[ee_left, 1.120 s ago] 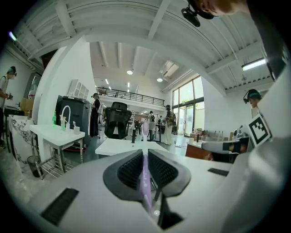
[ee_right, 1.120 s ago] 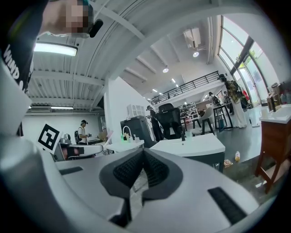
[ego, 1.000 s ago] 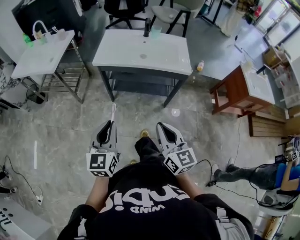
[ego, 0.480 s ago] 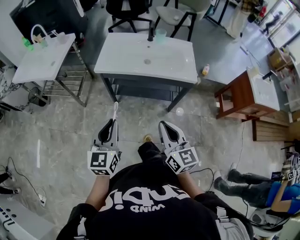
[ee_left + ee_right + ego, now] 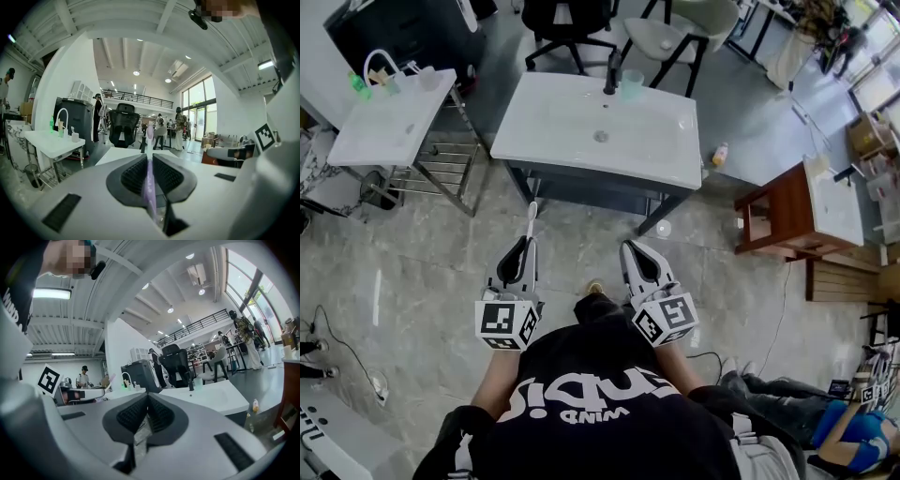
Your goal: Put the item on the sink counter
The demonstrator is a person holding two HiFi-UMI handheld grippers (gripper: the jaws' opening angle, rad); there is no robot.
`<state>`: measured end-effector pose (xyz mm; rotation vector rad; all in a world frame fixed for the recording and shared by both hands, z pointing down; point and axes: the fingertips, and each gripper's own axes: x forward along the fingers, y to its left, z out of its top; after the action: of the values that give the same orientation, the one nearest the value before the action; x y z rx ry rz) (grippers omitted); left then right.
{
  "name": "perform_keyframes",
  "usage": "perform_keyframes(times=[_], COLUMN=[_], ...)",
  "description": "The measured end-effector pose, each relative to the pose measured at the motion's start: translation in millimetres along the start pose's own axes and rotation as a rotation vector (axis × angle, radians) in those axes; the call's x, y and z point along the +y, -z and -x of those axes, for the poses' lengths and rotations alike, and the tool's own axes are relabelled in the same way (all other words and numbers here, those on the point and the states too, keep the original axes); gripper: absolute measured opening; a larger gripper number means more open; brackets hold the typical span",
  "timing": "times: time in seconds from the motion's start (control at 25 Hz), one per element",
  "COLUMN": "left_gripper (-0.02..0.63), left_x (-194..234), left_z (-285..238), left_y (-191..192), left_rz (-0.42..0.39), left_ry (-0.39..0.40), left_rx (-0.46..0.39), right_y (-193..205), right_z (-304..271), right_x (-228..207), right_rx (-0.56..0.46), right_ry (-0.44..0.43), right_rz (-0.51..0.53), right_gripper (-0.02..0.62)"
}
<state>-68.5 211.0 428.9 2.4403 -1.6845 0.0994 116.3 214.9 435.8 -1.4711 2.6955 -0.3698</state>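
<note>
Toothbrush (image 5: 531, 218) in left hand-held gripper (image 5: 525, 245)

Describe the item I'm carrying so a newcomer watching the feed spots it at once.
In front of the wide white sink counter, the person holds two grippers side by side. A thin toothbrush with a pale lilac handle sticks forward from the left gripper's shut jaws, pointing at the counter; the right gripper is shut on nothing.

white rectangular sink worktop (image 5: 562, 131) drawn nearer, its near edge now close to the tip of the slim pale toothbrush (image 5: 531, 221)
</note>
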Motion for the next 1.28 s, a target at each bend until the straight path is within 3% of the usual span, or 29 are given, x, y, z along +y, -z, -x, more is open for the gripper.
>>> perform_keyframes(times=[0.8,1.28], left_gripper=[0.054,0.052], left_x=[6,24], left_z=[-93,-111], left_y=[-13,-18], left_rz=[0.014,0.025], left_ry=[-0.127,-0.192], left_rx=[-0.022,-0.034], right_y=[-16,-12], right_z=[-78,-114], right_x=[-81,-91], right_rx=[0.038,0.068], right_ry=[-0.122,-0.185], right_rz=[0.004,-0.001], right_gripper=[0.017,0.017])
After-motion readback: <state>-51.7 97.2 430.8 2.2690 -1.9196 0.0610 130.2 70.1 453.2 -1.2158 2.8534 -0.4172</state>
